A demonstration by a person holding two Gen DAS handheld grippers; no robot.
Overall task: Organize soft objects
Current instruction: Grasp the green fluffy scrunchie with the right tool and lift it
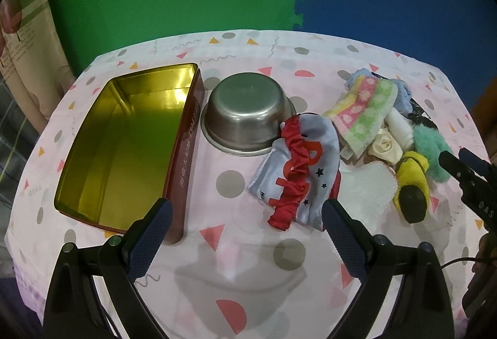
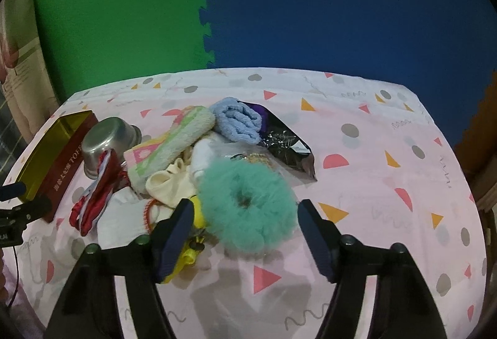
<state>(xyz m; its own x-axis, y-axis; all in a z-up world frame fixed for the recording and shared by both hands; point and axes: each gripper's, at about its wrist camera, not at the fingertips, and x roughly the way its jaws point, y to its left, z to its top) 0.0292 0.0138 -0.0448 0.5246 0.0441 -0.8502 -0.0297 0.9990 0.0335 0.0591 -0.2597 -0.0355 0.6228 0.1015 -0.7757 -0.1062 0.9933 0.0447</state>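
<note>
Biggest worry here: the right gripper has its fingers spread either side of the fluffy teal scrunchie, not pinching it yet, and the left finger is right up against the yellow plush toy at about 8 o'clock from the scrunchie. Close carelessly and I reckon you'd catch the toy too, or just grab loose fuzz so the ring slips out on the lift. The crinkly black foil bag at 1 o'clock could drag along as well (it sits just behind the scrunchie).

The left gripper is open and empty, hanging over the tablecloth with the pale blue printed cloth and its red ruffled band up at 1 o'clock.

Textures: loopy terry on the striped towel and blue towel, a smooth cream sock, a shiny upturned steel bowl, and a rigid gold-lined tin, still empty, at 10 o'clock of the left gripper.
</note>
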